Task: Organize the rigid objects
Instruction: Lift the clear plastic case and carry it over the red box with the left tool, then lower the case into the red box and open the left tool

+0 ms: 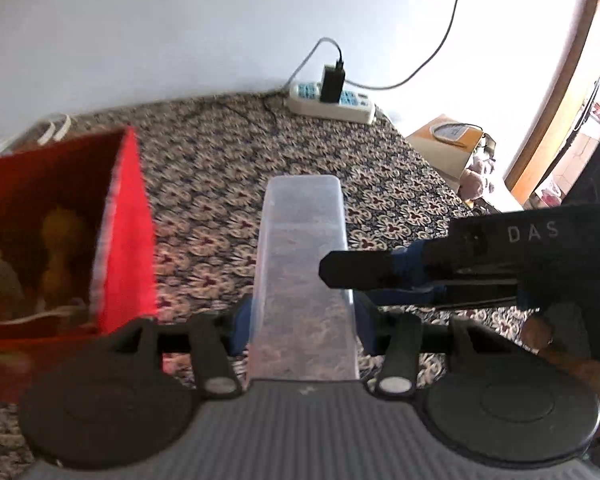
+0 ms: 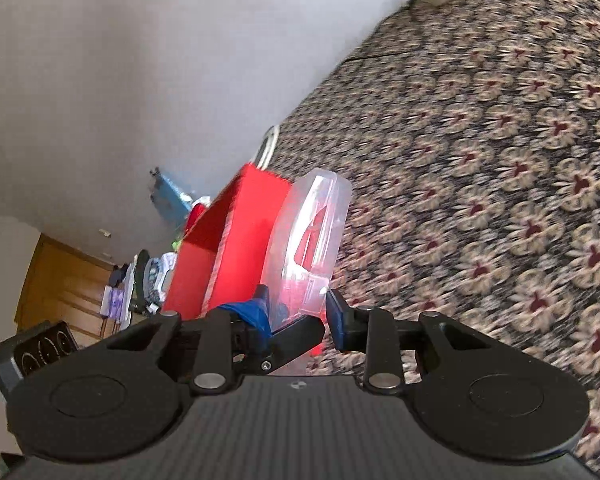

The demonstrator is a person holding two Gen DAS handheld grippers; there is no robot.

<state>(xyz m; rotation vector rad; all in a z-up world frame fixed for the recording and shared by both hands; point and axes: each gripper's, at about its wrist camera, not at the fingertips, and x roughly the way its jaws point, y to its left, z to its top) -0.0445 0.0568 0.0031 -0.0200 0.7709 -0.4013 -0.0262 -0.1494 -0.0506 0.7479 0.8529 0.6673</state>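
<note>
We find the clear plastic box (image 1: 304,276) held off the patterned surface (image 1: 228,168), clamped between the blue pads (image 1: 240,330) of the left hand-held gripper (image 1: 302,330) at its near end. The box projects forward along the fingers, its far end free. The red container (image 1: 128,232) stands just beside it, toward the surface's left edge, with yellowish items inside that are too blurred to identify.

The right hand-held gripper (image 1: 336,272) reaches in from the right. In the right wrist view its fingers (image 2: 340,314) bracket the lower end of the box (image 2: 312,236); whether the pads actually press the walls we cannot tell, since the left gripper's finger crosses in front.

Assessment of handling: the box appears thin-walled, rigid and light, and looks empty. The smooth plastic is judged slippery, and the walls are likely to flex or crack under a hard squeeze. A grip across the narrow width near a corner or rim, where the shell is stiffest, is advisable. Held at one end only, the long body may pivot, so a second hold nearer mid-length would steady it.

A white power strip (image 1: 332,100) lies at the surface's far edge, well apart.
</note>
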